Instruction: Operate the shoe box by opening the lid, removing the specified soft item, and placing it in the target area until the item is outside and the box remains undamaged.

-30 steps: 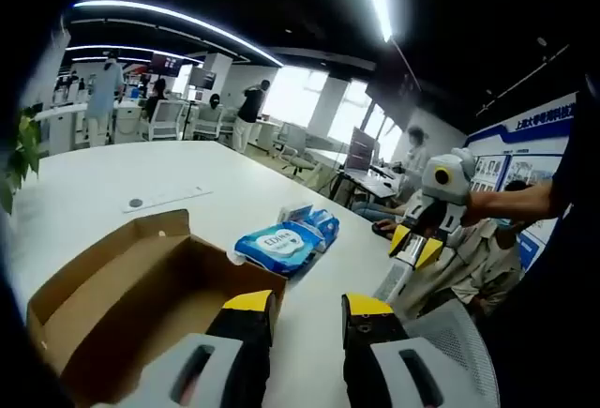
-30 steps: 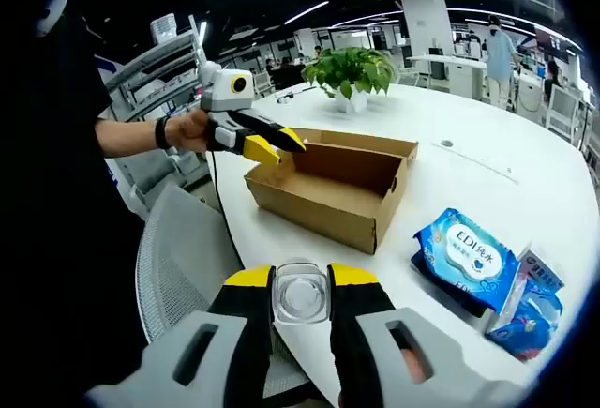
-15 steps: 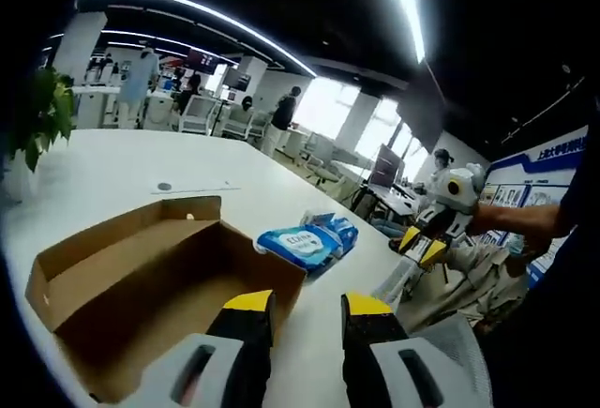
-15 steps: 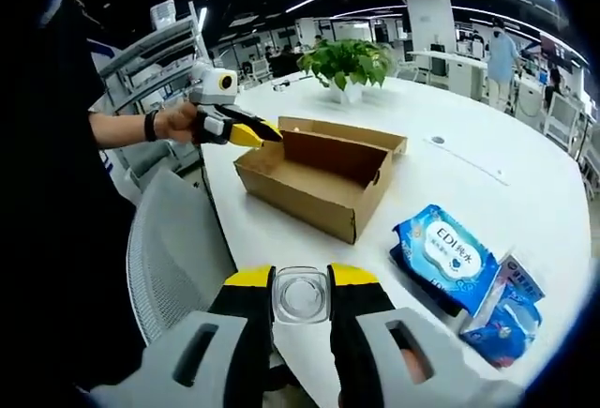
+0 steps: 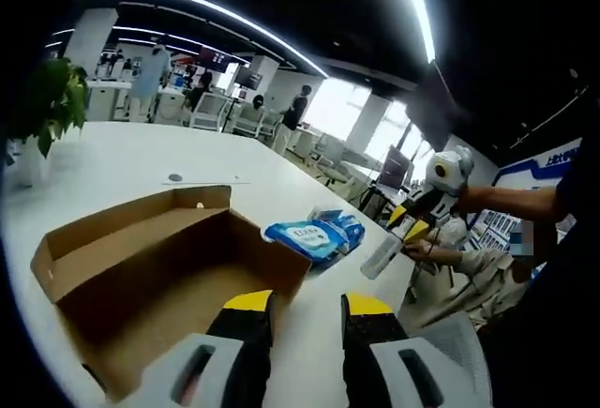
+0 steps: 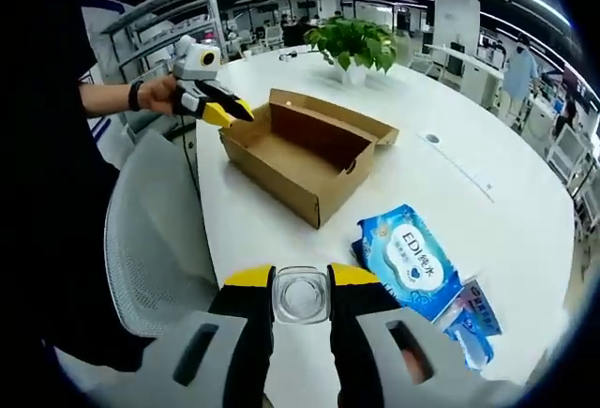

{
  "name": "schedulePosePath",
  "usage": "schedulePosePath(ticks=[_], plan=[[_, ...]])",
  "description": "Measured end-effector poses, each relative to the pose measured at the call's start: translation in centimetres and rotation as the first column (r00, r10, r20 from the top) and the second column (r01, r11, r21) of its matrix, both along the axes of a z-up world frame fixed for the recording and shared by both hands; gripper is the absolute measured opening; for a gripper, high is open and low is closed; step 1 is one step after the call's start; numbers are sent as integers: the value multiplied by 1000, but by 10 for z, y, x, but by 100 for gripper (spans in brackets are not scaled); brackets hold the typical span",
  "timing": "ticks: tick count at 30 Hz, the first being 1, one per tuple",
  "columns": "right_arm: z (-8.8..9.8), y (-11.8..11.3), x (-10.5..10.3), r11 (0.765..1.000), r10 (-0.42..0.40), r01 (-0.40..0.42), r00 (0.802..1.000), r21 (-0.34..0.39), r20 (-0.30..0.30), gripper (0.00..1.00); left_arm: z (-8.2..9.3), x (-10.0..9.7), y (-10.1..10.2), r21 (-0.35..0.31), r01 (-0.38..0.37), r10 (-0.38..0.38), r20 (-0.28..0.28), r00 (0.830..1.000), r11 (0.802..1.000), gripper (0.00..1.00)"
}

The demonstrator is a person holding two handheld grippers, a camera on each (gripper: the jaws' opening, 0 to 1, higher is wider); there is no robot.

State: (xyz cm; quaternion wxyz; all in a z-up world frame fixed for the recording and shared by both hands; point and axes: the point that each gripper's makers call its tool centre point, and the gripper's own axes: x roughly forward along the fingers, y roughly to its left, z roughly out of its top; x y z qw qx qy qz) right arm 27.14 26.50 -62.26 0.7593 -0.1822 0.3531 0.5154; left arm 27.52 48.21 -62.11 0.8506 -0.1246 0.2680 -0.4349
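White laminate covers the broad round tabletop (image 6: 487, 239), the largest thing here. On it rests the open brown cardboard shoe box (image 6: 305, 150) with no lid on top; its inside looks empty, though the near corner is hidden in the left gripper view, where the box (image 5: 159, 267) lies just ahead of the jaws. Beside the tabletop stands a grey mesh office chair (image 6: 155, 249). A potted green plant in a white pot (image 6: 354, 47) sits on the tabletop beyond the box.

The soft item, a blue pack of wet wipes with a white label (image 6: 410, 260), lies on the tabletop outside the box and apart from it; in the left gripper view it (image 5: 305, 236) lies past the box's far corner. A smaller blue packet (image 6: 472, 324) lies touching its far side.

The left gripper (image 6: 228, 110) hovers at the box's near end, its yellow-tipped fingers set narrowly apart and holding nothing (image 5: 307, 307). The right gripper (image 6: 301, 277) has its fingers closed onto a small clear round-topped container (image 6: 301, 297), held off the tabletop's edge (image 5: 382, 256).
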Motion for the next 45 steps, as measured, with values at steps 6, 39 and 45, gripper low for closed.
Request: schedulePosePath(ticks=[6,39,45], plan=[[-6,-11,19,996,41,-40,999,-81,11,19,0,0,12,0,-44,44,-3,999,999,28],[-12,-60,134,874,238,-191,970,-447,50,19,-6,-2,34,26,-131,132,-33,991,991,28],[-13,-66,157,891,202,-159,978,-426,58,19,-7,-4,38,33,-148,149,-39,988,988,28]])
